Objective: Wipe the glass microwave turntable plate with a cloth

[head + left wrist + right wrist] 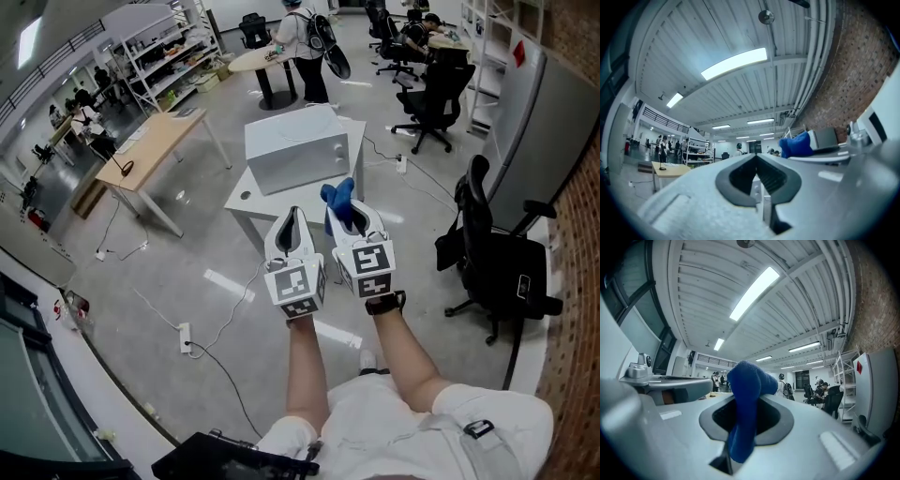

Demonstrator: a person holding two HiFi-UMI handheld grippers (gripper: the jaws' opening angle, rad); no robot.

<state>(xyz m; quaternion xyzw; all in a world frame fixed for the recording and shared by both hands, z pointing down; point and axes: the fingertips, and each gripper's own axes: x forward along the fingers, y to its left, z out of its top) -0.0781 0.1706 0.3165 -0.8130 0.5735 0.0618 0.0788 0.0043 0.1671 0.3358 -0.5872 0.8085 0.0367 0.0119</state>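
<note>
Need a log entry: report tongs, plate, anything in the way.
Left tongs shut, empty. Right tongs shut on blue cloth. Plate not in sight; microwave ahead on white table. Nothing blocking; power strip on floor, left.

Pictured from above: one left hand-held gripper (292, 216), one right hand-held gripper (349, 214), two in all, one blue cloth (337, 194), one white microwave (295, 150), and one white table (246, 202).
</note>
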